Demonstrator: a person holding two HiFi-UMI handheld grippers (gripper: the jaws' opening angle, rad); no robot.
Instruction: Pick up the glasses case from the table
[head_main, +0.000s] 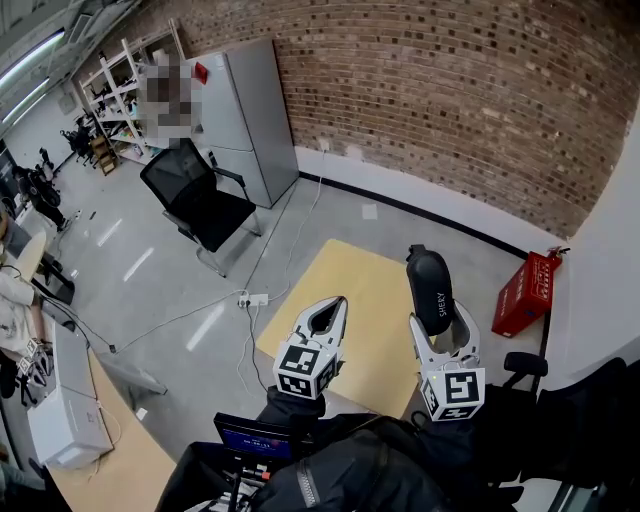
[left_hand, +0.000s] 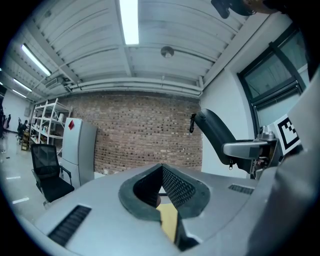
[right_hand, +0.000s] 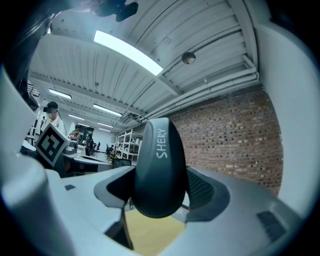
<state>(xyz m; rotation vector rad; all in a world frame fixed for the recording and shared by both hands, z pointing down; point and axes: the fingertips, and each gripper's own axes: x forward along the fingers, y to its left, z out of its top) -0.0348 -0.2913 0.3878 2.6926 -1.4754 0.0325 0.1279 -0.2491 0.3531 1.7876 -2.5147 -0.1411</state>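
A black glasses case (head_main: 432, 282) with white lettering stands up out of my right gripper (head_main: 441, 330), which is shut on its lower end, lifted above the pale wooden table (head_main: 375, 300). In the right gripper view the case (right_hand: 160, 170) fills the gap between the jaws of the right gripper (right_hand: 161, 189). My left gripper (head_main: 334, 305) is held level beside it, shut, with nothing in it. The left gripper view shows the left gripper (left_hand: 161, 186) with its pads meeting, and the case (left_hand: 217, 132) held off to the right.
A black office chair (head_main: 200, 200) and a grey cabinet (head_main: 245, 120) stand at the back left. A red crate (head_main: 527, 292) sits by the wall at the right. Cables and a power strip (head_main: 255, 299) lie on the floor left of the table. A long desk (head_main: 120, 460) runs along the lower left.
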